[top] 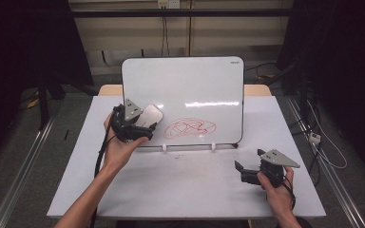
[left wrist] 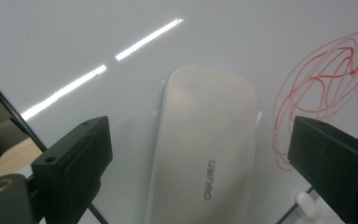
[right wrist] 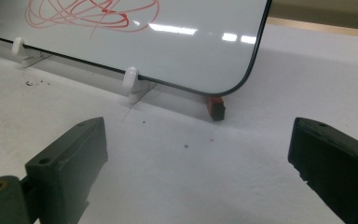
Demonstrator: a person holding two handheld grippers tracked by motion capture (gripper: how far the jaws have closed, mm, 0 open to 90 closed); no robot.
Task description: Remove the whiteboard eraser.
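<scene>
A whiteboard leans upright on the white table, with a red scribble low on its face. A white eraser rests against the board's lower left. My left gripper is right at it. In the left gripper view the eraser lies between the wide jaws of the open left gripper, and neither jaw touches it; the scribble is to the right. My right gripper is open over the table's right front, nothing between its jaws.
Two white clips prop the board's lower edge. A small red and black piece sits under the board's right corner. A wooden table edge shows behind the board. Cables lie on the floor at right.
</scene>
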